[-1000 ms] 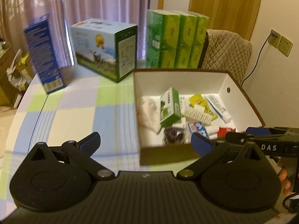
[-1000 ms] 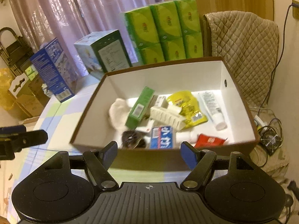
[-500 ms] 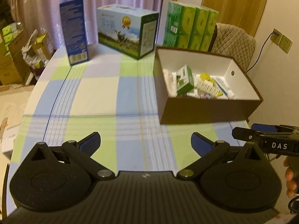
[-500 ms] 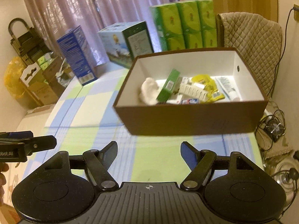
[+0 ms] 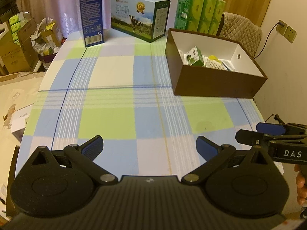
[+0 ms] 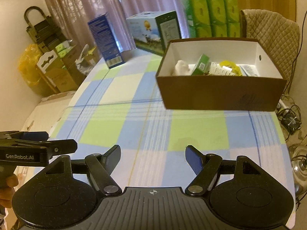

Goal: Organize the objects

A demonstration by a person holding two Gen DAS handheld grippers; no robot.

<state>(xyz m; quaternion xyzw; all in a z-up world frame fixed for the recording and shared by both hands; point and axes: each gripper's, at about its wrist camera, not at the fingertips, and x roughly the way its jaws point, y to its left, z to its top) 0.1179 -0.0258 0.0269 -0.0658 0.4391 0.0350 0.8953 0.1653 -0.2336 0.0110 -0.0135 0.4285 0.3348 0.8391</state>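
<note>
A brown cardboard box point(image 5: 214, 82) point(image 6: 220, 94) with a white inside stands at the table's far right. In it lie a green carton point(image 5: 194, 55) point(image 6: 201, 65), a white cloth point(image 6: 181, 68), a yellow packet point(image 6: 228, 65), a tube and other small items. My left gripper point(image 5: 149, 145) hovers open over the near part of the checked tablecloth point(image 5: 122, 99), with nothing between its fingers. My right gripper point(image 6: 153, 155) is open and empty too, and shows at the right edge of the left wrist view.
At the table's far end stand a tall blue box point(image 5: 92, 13), a milk carton case point(image 5: 140, 17) and green tissue packs point(image 5: 199, 13). A quilted chair point(image 5: 241, 30) is behind the box. Cardboard boxes point(image 5: 17, 44) crowd the floor at left; cables and a fan point(image 6: 291, 118) lie at right.
Both grippers have drawn back from above the brown box toward the table's near edge, so the box now looks farther and smaller. Both stayed open and empty.
</note>
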